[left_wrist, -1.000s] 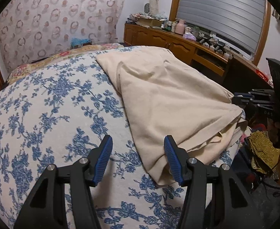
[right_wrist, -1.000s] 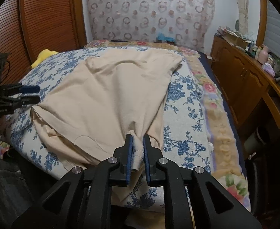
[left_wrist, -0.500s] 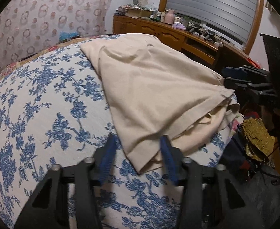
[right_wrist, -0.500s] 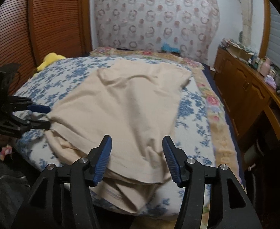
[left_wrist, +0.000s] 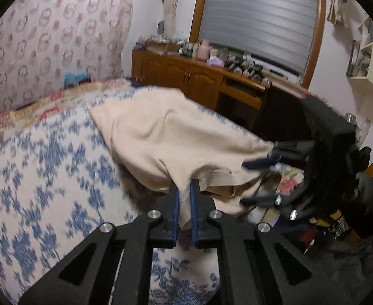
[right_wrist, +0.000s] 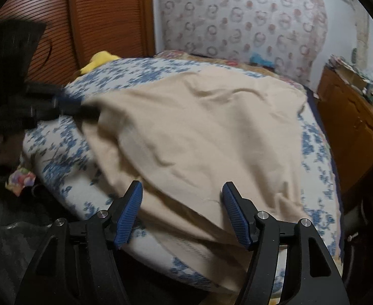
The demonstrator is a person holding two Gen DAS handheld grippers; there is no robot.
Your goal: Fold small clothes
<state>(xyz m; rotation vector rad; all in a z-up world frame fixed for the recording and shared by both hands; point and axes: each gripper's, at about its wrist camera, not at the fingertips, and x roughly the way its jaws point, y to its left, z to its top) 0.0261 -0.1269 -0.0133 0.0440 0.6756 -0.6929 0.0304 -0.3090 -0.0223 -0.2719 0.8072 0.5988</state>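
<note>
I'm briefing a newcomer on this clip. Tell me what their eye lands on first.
A big beige garment sprawls across the blue-flowered bedspread, filling the middle of both views. The left gripper is shut on the garment's near edge, its jaws having just closed, with cloth bunched between the blue pads. The right gripper hangs open over the near hem, jaws just widened and gripping nothing.
</note>
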